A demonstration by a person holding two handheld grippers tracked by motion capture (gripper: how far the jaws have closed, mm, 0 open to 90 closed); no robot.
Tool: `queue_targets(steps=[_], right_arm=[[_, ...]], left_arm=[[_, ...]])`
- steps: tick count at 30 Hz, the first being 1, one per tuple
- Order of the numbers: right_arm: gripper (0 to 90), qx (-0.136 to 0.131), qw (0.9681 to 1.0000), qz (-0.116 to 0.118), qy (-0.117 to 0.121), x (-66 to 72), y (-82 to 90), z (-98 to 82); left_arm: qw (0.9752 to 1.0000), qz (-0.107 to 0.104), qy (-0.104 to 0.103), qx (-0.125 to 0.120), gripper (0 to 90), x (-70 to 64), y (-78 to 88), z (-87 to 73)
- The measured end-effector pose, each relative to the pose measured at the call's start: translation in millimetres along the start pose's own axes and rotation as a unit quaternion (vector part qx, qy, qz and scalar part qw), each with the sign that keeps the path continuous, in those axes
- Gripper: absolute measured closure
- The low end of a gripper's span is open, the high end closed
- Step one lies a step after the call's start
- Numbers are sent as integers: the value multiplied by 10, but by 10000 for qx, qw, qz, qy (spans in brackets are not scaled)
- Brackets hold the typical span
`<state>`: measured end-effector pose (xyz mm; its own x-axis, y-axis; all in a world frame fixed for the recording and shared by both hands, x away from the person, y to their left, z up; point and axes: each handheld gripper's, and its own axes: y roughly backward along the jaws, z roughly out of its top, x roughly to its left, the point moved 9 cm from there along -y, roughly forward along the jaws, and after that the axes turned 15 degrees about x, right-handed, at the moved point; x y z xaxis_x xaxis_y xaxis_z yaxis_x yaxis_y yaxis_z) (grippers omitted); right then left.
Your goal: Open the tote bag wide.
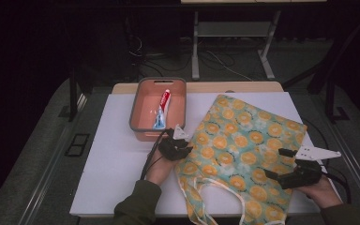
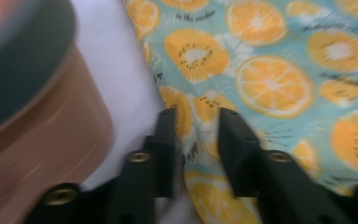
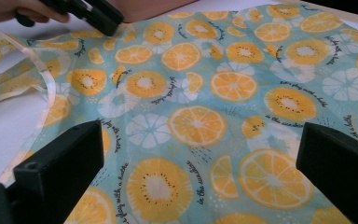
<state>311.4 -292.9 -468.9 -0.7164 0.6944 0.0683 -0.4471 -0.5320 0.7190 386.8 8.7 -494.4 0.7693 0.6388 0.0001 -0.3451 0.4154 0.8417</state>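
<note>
bag: a teal cloth tote bag printed with orange slices (image 1: 243, 140) lies flat on the white table (image 1: 117, 164), its pale handles (image 1: 215, 185) trailing toward the near edge

left gripper: the left gripper (image 1: 180, 149) sits at the bag's left edge, right next to the salmon plastic bin with a grey rim (image 1: 143, 124); jaws partly apart with the cloth edge between them, not clamped down as far as I can see

right gripper: the right gripper (image 1: 281, 164) hovers over the bag's right side, its 2 jaws spread wide, nothing in them

bin contents: 1 red-and-white toothpaste tube (image 1: 162, 108)

tip: honestly I'd grab just the top layer at the hem, squeeze firmly, then lift slowly so the mouth opens instead of dragging the whole bag

watch out: the bin is close, easy to bump
</note>
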Motion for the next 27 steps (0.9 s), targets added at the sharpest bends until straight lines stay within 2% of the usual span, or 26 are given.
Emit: queue_targets(steps=[1,2,3,4,5,7,12,14,16,17,19,21,23,25,27], right_arm=[[4,-1,10000,-2,5,0,1,1],[4,-8,10000,1,9,4,3,2],[4,-8,10000,1,9,4,3,2],[4,-1,10000,-4,8,6,1,1],[4,-1,10000,-4,8,6,1,1],[4,1,10000,-4,19,7,-4,2],[4,-4,10000,-7,20,10,-1,5],[4,-9,10000,-6,12,10,0,5],[4,-5,10000,-8,17,7,-1,4],[4,-6,10000,-3,14,8,-2,4],[4,-2,10000,-1,13,7,-5,4],[4,3,10000,-1,14,7,-6,4],[4,-2,10000,2,11,8,-6,6],[4,-7,10000,10,11,9,-8,9],[4,-2,10000,33,-4,14,-14,12]], left_arm=[[10000,-29,22,-28,547,-17,74,-24],[9999,-58,58,-67,446,-45,140,-50],[9999,-119,55,-89,446,-76,202,-88],[9997,-199,113,-107,382,-108,250,-132],[9994,-291,176,-97,382,-141,281,-183],[9990,-406,193,-50,310,-208,301,-293],[9977,-589,178,299,298,-310,192,-484],[9977,-551,92,388,365,-333,150,-497],[9983,-366,-54,443,501,-339,122,-505],[9985,-241,-179,451,670,-335,125,-507],[9983,-332,-268,405,852,-348,128,-499],[9982,-336,-328,380,883,-337,135,-474],[9986,-232,-357,319,894,-296,140,-412],[9993,-184,-266,185,895,-218,126,-309],[9996,-93,-234,155,895,-128,87,-222]])
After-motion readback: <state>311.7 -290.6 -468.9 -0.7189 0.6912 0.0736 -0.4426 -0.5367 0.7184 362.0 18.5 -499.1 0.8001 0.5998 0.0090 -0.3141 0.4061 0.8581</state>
